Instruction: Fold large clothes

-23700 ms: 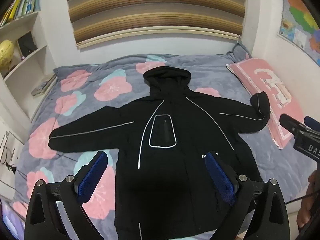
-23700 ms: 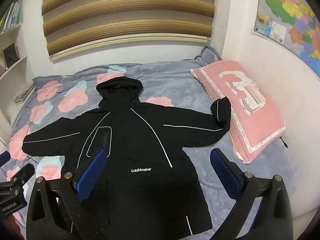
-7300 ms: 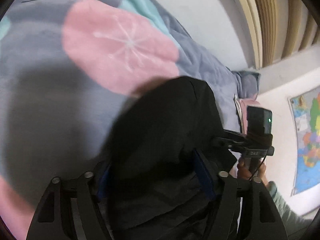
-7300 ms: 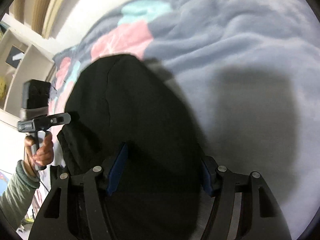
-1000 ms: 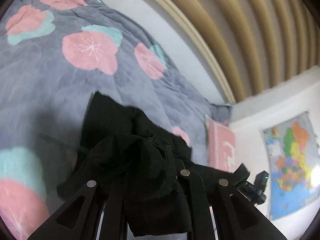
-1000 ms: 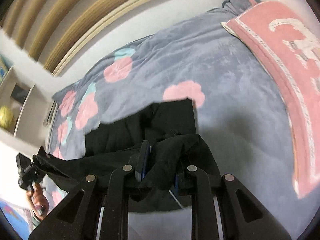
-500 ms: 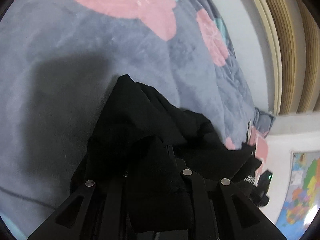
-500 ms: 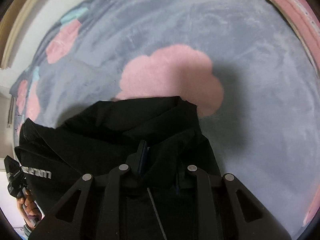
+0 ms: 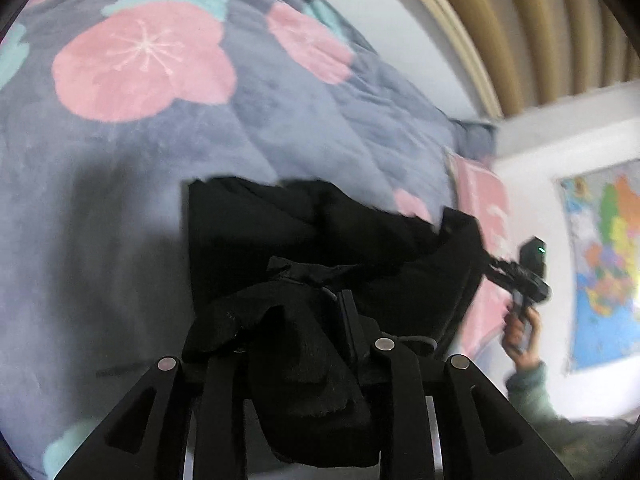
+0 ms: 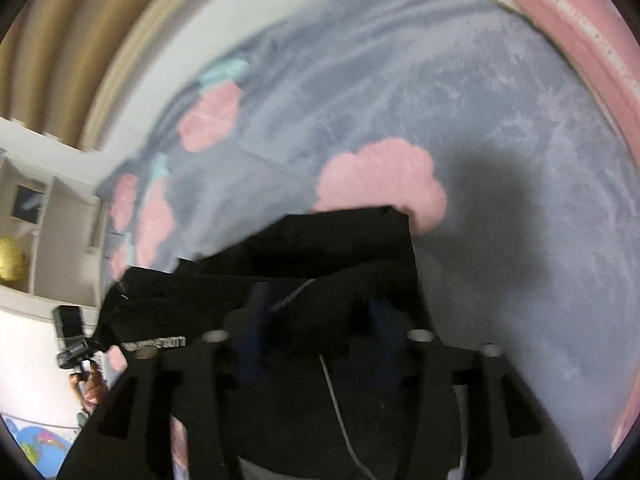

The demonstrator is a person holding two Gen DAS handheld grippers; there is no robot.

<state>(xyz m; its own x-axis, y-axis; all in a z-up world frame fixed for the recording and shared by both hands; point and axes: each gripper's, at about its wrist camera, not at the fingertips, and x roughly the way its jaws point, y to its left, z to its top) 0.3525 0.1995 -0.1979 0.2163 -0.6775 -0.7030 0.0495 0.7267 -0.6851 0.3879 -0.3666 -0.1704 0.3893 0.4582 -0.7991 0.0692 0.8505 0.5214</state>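
The black hooded jacket (image 9: 320, 232) lies folded on the grey flowered bed cover; it also shows in the right wrist view (image 10: 328, 252). My left gripper (image 9: 296, 312) is shut on a bunch of the jacket's black cloth, which drapes over its fingers. My right gripper (image 10: 316, 320) has its blue pads a little apart with black jacket cloth between and over them; the view is blurred. The right gripper also shows at the jacket's far corner in the left wrist view (image 9: 516, 272), and the left one shows in the right wrist view (image 10: 76, 340).
The grey bed cover (image 9: 120, 160) with pink flowers spreads all around the jacket. A pink pillow (image 10: 568, 32) lies at the bed's right side. A shelf with a gold ball (image 10: 12, 260) stands to the left. A wall map (image 9: 604, 260) hangs on the right.
Both grippers have lifted back from the bed with the jacket's edge. The right gripper's pads have moved apart from half a second ago.
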